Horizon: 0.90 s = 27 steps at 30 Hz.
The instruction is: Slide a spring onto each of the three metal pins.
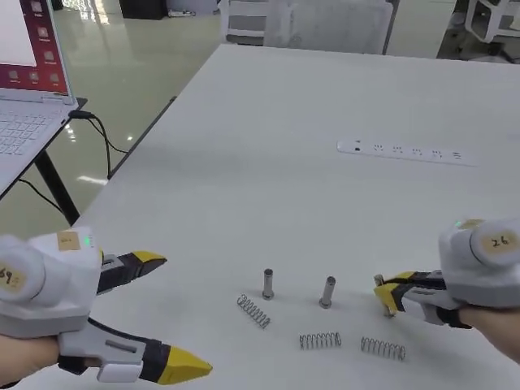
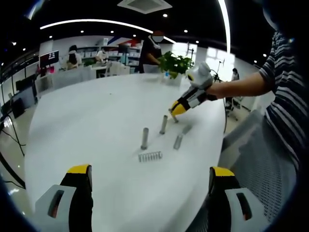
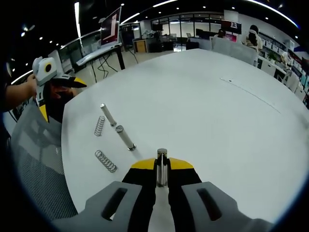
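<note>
Head view: my L gripper (image 1: 179, 314) sits low left over the table (image 1: 268, 162), fingers wide apart, nothing btwn them. My R gripper (image 1: 388, 294) comes in from the right, yellow tips clamped on the end pin (image 1: 379, 281). The other two pins (image 1: 268, 283) stand upright to its left. Three springs (image 1: 320, 340) lie flat just in front of the row, none on a pin. Power strip (image 1: 398, 151) lies farther back, laptop (image 1: 20, 81) at top left, off the table.

L gripper view: my fingers (image 2: 79, 170) spread apart at the bottom. Pins and springs are well ahead, w/ the R gripper (image 2: 177, 109) at the far pin.

R gripper view: both tips pressed against the end pin (image 3: 161, 166), which stands upright btwn them. Two springs (image 3: 105, 161) lie to the left beside the other pins (image 3: 126, 137). L gripper (image 3: 53, 82) is at the table edge beyond.
</note>
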{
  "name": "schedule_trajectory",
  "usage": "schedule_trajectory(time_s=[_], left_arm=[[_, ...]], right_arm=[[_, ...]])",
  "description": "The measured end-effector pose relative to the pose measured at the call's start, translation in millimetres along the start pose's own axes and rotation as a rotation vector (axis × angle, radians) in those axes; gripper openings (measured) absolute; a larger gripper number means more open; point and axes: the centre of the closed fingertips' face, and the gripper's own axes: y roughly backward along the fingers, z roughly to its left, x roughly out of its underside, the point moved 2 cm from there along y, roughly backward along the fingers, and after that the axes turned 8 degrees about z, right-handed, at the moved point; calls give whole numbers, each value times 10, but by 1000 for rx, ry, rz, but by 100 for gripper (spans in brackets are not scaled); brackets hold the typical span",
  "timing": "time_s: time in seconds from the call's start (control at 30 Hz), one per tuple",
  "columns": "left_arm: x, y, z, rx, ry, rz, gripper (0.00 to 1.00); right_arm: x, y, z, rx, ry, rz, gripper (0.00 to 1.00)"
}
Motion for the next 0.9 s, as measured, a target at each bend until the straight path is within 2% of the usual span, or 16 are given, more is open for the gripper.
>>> schedule_trajectory(time_s=[0.17, 0.27, 0.47, 0.73, 0.9], left_arm=[[8, -2, -8, 4, -4, 6, 98], [3, 4, 2, 3, -4, 4, 98], [-2, -1, -5, 6, -6, 7, 98], [10, -14, -17, 11, -5, 8, 98], [9, -4, -14, 10, -1, 2, 98]], right_arm=[[-19, 12, 4, 1, 7, -8, 5], [-59, 20, 17, -7, 7, -34, 5], [-44, 34, 28, 10, 24, -48, 5], [-10, 57, 75, 24, 92, -14, 5], [30, 85, 83, 29, 107, -3, 5]])
